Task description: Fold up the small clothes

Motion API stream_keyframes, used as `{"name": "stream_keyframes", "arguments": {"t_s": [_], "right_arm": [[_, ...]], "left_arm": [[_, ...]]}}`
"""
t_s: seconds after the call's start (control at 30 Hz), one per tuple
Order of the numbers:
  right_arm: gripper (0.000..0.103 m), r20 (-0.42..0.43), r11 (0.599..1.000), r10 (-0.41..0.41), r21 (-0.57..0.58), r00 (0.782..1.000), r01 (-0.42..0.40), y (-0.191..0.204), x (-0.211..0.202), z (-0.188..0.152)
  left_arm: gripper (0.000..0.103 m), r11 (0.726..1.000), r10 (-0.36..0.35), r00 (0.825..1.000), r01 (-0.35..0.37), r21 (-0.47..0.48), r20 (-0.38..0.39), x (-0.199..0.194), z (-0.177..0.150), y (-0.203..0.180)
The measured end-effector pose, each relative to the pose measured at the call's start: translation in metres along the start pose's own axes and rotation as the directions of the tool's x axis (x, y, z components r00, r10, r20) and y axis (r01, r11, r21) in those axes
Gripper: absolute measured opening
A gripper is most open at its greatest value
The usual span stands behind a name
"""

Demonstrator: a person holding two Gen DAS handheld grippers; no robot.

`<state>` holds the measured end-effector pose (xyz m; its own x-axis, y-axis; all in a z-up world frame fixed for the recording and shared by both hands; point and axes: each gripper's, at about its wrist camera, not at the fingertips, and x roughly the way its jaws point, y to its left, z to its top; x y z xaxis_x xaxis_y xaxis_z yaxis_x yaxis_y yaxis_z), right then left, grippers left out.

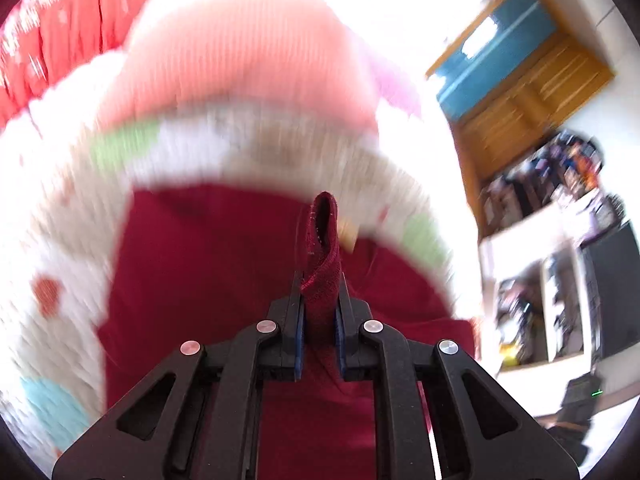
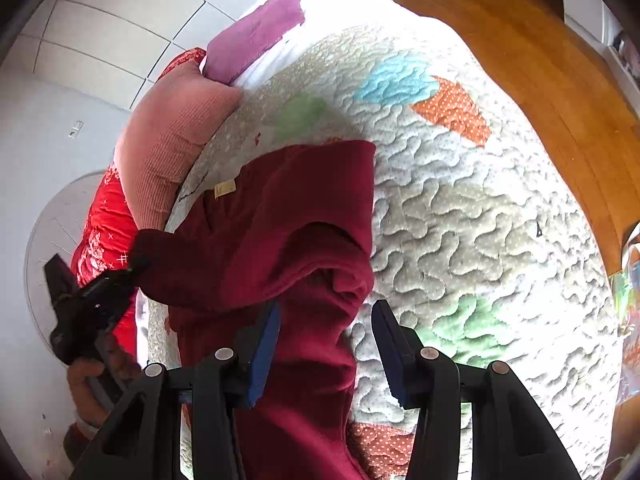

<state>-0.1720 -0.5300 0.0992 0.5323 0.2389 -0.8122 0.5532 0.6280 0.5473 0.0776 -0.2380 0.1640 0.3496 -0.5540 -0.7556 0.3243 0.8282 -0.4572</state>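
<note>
A red patterned blanket (image 2: 105, 240) lies bunched at the far left edge of the bed, against a pale wall. Just beside it is a ribbed pink pillow (image 2: 168, 148), and a purple cloth (image 2: 256, 36) lies past the pillow's upper end. The bed is covered by a white quilted bedspread (image 2: 480, 240) with blue, orange and green patches. To the right of the bed runs a wooden floor (image 2: 540, 60). In the left wrist view, blurred by motion, a wooden cabinet (image 1: 532, 92) and cluttered shelves (image 1: 560, 220) stand at the right of the room.

The maroon garment (image 2: 288, 216) lies on the bedspread near the pillow, with a small yellow label by its upper edge and part of the fabric rumpled into a raised fold. The left gripper (image 1: 321, 300) has its fingers nearly together, pinching a folded edge of the garment that stands up between the blue pads. The right gripper (image 2: 326, 340) is spread wide, holding nothing; its left finger (image 2: 262, 356) overlaps the garment's fabric in view, while its right finger sits over bare bedspread just beside the garment's edge.
</note>
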Motion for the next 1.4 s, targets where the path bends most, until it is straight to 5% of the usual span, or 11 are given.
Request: {"name": "stream_keyframes", "arguments": {"t_s": [0.1,0.23,0.33,0.47,0.6,0.77,0.8,0.93,1.13,1.23,1.4], "right_arm": [[0.046,-0.021,0.998,-0.027,-0.056,0.999,0.026,0.015,0.012,0.005],[0.046,-0.047,0.974,-0.114,-0.201,0.992,0.102,0.039,0.039,0.001],[0.046,0.025,0.909,-0.260,-0.331,0.965,0.254,0.054,0.063,-0.003],[0.021,0.025,0.877,-0.273,-0.404,0.962,0.259,0.059,0.074,-0.002],[0.013,0.090,0.857,-0.270,-0.433,0.959,0.281,0.057,0.039,-0.006],[0.009,-0.146,0.857,-0.355,-0.445,0.924,0.259,0.021,0.069,-0.030],[0.009,-0.176,0.871,-0.352,-0.421,0.919,0.253,0.015,0.068,-0.031],[0.010,-0.122,0.959,-0.186,-0.237,0.975,0.153,-0.002,0.032,-0.013],[0.017,-0.040,0.968,-0.117,-0.226,0.992,0.105,0.016,0.048,0.030],[0.017,-0.025,0.994,0.027,-0.102,0.999,-0.029,0.010,0.053,0.038],[0.017,-0.195,0.976,-0.109,-0.209,0.975,0.067,0.016,0.085,-0.004]], "left_arm": [[0.010,1.000,0.023,0.997,-0.022,-0.017,0.078,-0.029,0.013,0.015],[0.010,0.992,0.093,0.995,-0.092,-0.089,0.017,-0.019,0.006,0.049],[0.010,0.988,0.100,0.995,-0.099,-0.119,0.007,-0.016,-0.002,0.060],[0.010,0.989,0.106,0.994,-0.106,-0.099,-0.003,-0.019,-0.011,0.061],[0.010,0.989,0.123,0.992,-0.122,-0.089,-0.002,-0.015,-0.015,0.063],[0.010,0.966,0.213,0.970,-0.227,-0.124,-0.115,0.019,-0.046,0.092],[0.010,0.961,0.218,0.967,-0.236,-0.141,-0.134,0.023,-0.050,0.099],[0.010,0.966,0.203,0.971,-0.219,-0.135,-0.125,0.017,-0.054,0.103],[0.010,0.971,0.201,0.974,-0.212,-0.110,-0.102,0.012,-0.044,0.094],[0.010,0.974,0.199,0.977,-0.206,-0.094,-0.079,0.009,-0.038,0.090],[0.010,0.970,0.219,0.971,-0.228,-0.087,-0.094,0.013,-0.041,0.095]]}}
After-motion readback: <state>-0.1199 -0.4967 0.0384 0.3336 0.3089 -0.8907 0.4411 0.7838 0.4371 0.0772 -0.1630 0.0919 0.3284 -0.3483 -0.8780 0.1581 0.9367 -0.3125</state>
